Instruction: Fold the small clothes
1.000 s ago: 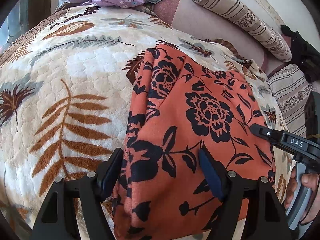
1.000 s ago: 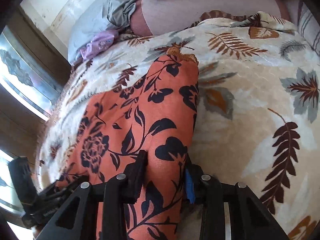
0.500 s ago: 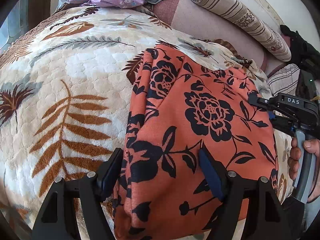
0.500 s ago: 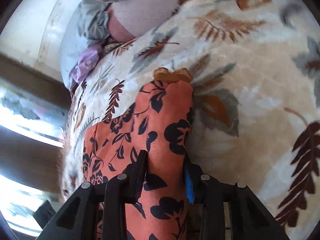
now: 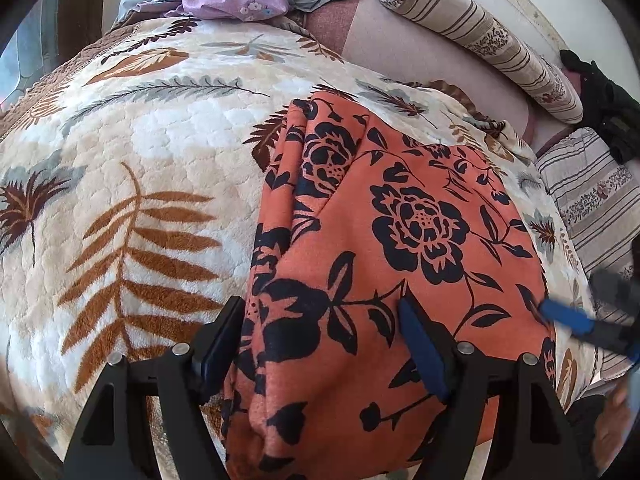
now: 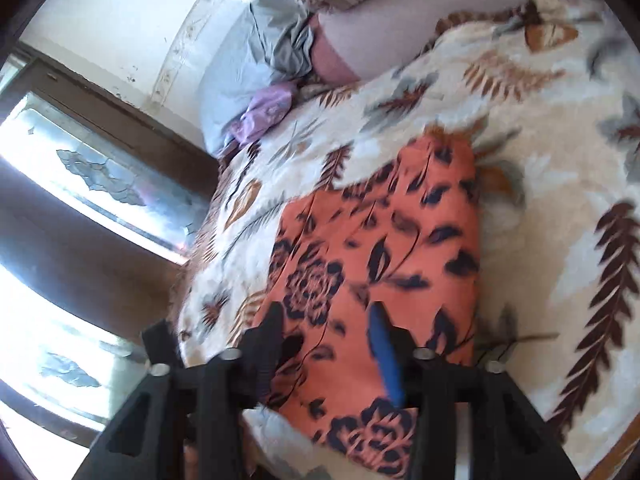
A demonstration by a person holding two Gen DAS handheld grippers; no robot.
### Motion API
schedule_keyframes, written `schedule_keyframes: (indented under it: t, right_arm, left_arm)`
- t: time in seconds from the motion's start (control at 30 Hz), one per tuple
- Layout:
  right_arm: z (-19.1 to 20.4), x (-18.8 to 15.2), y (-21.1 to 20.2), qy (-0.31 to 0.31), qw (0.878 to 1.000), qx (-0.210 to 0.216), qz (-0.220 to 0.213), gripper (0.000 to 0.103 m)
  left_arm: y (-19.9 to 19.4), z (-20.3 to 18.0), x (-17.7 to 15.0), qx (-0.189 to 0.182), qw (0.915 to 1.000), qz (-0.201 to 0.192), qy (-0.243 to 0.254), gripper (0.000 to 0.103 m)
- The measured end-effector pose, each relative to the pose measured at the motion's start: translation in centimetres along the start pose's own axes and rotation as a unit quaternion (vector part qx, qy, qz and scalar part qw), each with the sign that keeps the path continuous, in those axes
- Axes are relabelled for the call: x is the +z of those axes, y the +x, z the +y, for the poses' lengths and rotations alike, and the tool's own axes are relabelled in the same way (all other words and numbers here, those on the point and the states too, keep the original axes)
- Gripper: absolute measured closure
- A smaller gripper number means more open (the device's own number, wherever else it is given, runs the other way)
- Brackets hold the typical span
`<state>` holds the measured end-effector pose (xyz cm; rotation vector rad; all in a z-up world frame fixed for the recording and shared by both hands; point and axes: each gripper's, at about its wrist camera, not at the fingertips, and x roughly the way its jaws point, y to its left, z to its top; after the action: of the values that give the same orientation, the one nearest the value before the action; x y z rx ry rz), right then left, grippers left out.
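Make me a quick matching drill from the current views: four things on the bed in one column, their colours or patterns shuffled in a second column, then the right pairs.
Things:
1. garment
2. blanket
3. bolster
4. small cloth

Looks:
A. cream with brown and grey leaves
B. lilac with tiny flowers
C. orange with black flowers
D. beige with dark stripes

Pairs: 1-C, 2-A, 3-D, 4-B

The left gripper straddles the garment's near end with its jaws wide apart. The right gripper is open over the garment too.
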<state>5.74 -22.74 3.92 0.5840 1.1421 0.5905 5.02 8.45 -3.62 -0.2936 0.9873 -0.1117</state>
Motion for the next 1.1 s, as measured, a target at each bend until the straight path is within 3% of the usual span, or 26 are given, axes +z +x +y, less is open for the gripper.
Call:
schedule_keyframes:
  t: [0.03, 0.07, 0.13, 0.23, 0.3, 0.33, 0.37, 0.47, 0.63, 0.73, 0.8, 0.9, 1.0, 1.03, 1.1]
  right_arm:
    - [-1.0, -1.1, 1.1, 0.000, 1.000, -0.013, 0.012, 0.021]
    - [-1.2, -1.8, 0.6, -0.006, 1.000, -0.014, -0.012, 0.027]
    - [-0.3, -2.1, -0.6, 0.006, 1.000, -0.021, -0.021, 0.028]
    - [2.3, -2.6, -3.0, -0.034, 0.998, -0.007, -0.057, 0.025]
    - [2.6, -3.4, -2.3, -0.057, 0.997, -0.008, -0.045, 0.019]
    - [2.0, -3.8, -0.7, -0.056, 0.998, -0.026, -0.017, 0.019]
    - [0.8, -4.2, 0.5, -0.043, 0.998, -0.038, 0.005, 0.019]
    - [-0.2, -4.7, 0.2, -0.029, 0.999, -0.018, -0.021, 0.019]
    - [-0.4, -4.6, 0.4, -0.032, 0.999, -0.003, -0.014, 0.019]
    - [-1.1, -5.0, -0.2, -0.031, 0.999, 0.011, -0.020, 0.019]
    - [-1.1, -5.1, -0.4, -0.035, 0.999, 0.011, -0.021, 0.019]
    - [-0.9, -5.0, -0.5, -0.036, 0.999, 0.009, -0.016, 0.019]
    - [-1.2, -4.8, -0.5, -0.028, 0.999, 0.019, -0.013, 0.019]
    - [-1.3, -4.8, -0.6, -0.027, 0.999, 0.022, -0.012, 0.019]
    - [-1.5, -4.8, -0.8, -0.028, 0.999, 0.030, -0.009, 0.019]
  left_arm:
    - [0.0, 0.0, -0.1, -0.003, 1.0000, 0.001, 0.001, 0.024]
    - [-0.2, 0.0, -0.2, -0.001, 1.0000, -0.003, 0.002, 0.024]
    - [-1.1, 0.3, -0.4, -0.004, 1.0000, -0.009, -0.002, 0.025]
    - [-4.0, 1.4, -1.0, -0.007, 0.9989, -0.038, -0.026, 0.025]
    - [-4.2, 2.7, -2.0, -0.015, 0.9982, -0.009, -0.058, 0.027]
    - [-3.1, 3.5, -2.8, -0.032, 0.9959, 0.034, -0.078, 0.041]
    - [-2.7, 4.2, -3.6, -0.056, 0.9927, 0.049, -0.095, 0.046]
    - [-4.2, 4.5, -3.7, -0.065, 0.9916, 0.049, -0.100, 0.056]
    - [-7.0, 3.9, -1.9, -0.075, 0.9908, 0.029, -0.109, 0.056]
    - [-7.9, 3.0, 1.3, -0.083, 0.9918, -0.007, -0.097, 0.038]
    - [-6.6, 2.2, 4.0, -0.073, 0.9943, -0.007, -0.078, 0.036]
    - [-2.2, 1.4, 7.6, -0.089, 0.9928, 0.031, -0.074, 0.036]
    - [3.0, 2.4, 9.2, -0.079, 0.9898, 0.071, -0.095, 0.038]
    - [4.4, 3.8, 9.0, -0.075, 0.9855, 0.089, -0.124, 0.065]
    - [5.2, 7.0, 8.1, -0.134, 0.9639, 0.087, -0.213, 0.071]
